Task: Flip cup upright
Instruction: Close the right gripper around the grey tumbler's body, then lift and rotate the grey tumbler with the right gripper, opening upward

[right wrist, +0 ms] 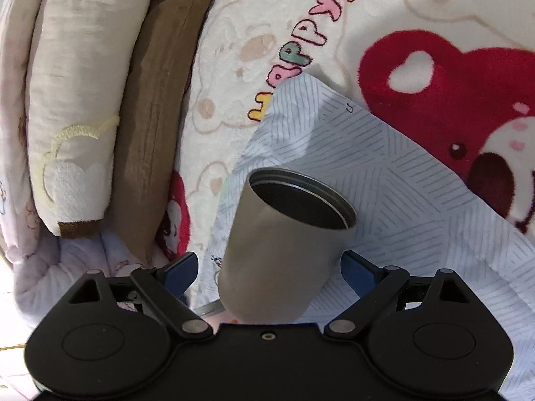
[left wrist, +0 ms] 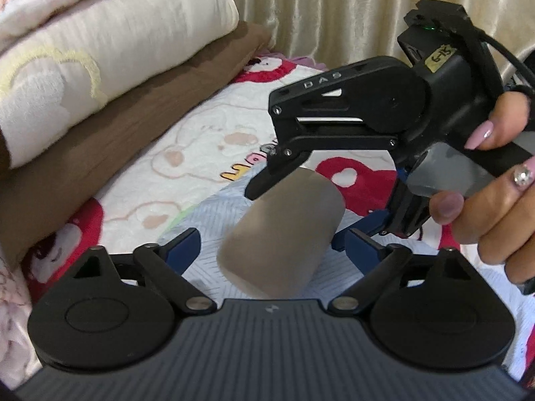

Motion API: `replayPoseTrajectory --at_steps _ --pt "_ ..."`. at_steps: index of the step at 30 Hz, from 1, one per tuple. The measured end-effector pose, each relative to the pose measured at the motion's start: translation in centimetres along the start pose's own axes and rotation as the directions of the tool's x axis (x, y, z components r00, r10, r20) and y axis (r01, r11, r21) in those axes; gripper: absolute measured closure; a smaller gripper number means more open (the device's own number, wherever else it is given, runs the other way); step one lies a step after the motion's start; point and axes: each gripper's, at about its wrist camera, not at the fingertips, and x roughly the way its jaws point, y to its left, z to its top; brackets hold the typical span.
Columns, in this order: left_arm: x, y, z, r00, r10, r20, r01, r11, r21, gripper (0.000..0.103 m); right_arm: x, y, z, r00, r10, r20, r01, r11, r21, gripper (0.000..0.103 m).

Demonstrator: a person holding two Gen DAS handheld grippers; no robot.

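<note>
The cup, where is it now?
The cup sits tilted between both claws, above the striped cloth, with its mouth facing away in the right wrist view.

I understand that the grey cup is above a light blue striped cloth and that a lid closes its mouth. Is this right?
Not the lid. The right wrist view shows the cup with its mouth open and its dark inside visible. The rest holds: it is above the light blue striped cloth.

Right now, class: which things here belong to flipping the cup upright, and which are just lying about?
Job:
cup
right tool
left tool

Lying about:
striped cloth
cartoon blanket
folded bedding
</note>
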Motion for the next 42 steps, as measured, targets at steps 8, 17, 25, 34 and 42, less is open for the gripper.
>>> replayPoseTrajectory --at_steps 8,17,25,34,42 --pt "1.7 0.4 0.4 0.999 -0.002 -0.037 0.001 1.0 -0.029 0.028 0.7 -0.1 0.9 0.999 -0.03 -0.013 0.03 1.0 0.007 0.007" --pt "1.1 1.5 0.3 0.99 -0.136 -0.039 0.129 0.981 -0.142 0.049 1.4 -0.7 1.2 0.997 -0.055 -0.047 0.053 0.998 -0.04 0.012" --pt "1.0 0.5 0.0 0.987 -0.156 -0.044 0.149 0.979 -0.141 0.049 1.0 -1.5 1.3 0.999 -0.033 -0.026 0.03 0.993 -0.115 0.018" --pt "-0.7 -0.2 -2.1 0.98 -0.185 -0.073 0.161 0.955 -0.248 0.049 0.2 -0.9 -0.6 0.998 -0.059 -0.025 0.049 0.952 -0.303 0.019" --pt "-3.2 -0.5 -4.5 0.978 -0.198 -0.071 0.161 0.923 -0.351 0.05 -0.1 -1.0 -2.4 0.99 -0.077 -0.116 0.03 0.931 -0.364 0.019"
